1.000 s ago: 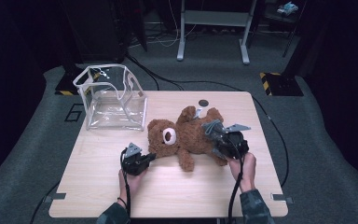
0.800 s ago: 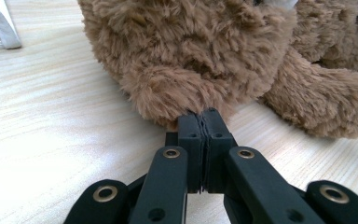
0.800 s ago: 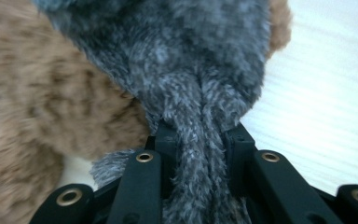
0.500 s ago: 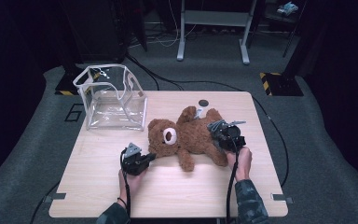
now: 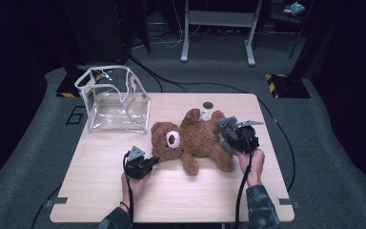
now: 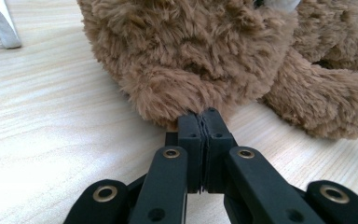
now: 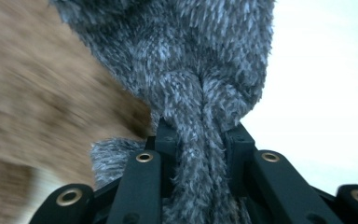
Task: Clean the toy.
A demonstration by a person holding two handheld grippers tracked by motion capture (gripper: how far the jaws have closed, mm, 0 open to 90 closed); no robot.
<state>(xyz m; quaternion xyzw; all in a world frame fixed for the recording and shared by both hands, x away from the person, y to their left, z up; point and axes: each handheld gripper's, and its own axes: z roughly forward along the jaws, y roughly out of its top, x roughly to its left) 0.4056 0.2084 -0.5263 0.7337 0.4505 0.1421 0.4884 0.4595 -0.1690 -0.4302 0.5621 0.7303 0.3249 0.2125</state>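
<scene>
Pinching grey fur in my right fingers (image 7: 200, 135), left fingers (image 6: 204, 122) closed at the teddy bear (image 5: 195, 140), lying across the table (image 5: 100, 191) head leftward, feet hidden.

A clear plastic bag (image 5: 113, 102) stands open at the upper left of the worktop (image 5: 100, 191); a small dark disc (image 5: 208, 105) lies near its far edge.

Room: dim, dark around the desk (image 5: 171, 200), which is lit from overhead.
Shadows: soft, short, under the teddy bear (image 5: 195, 140).
Glare: highlights on the clear bag (image 5: 114, 100); far desk washed white in the right gripper view.
Blur: brown fur smeared at left there; grey fur sharp.
Left gripper view: crisp, evenly bright.
</scene>
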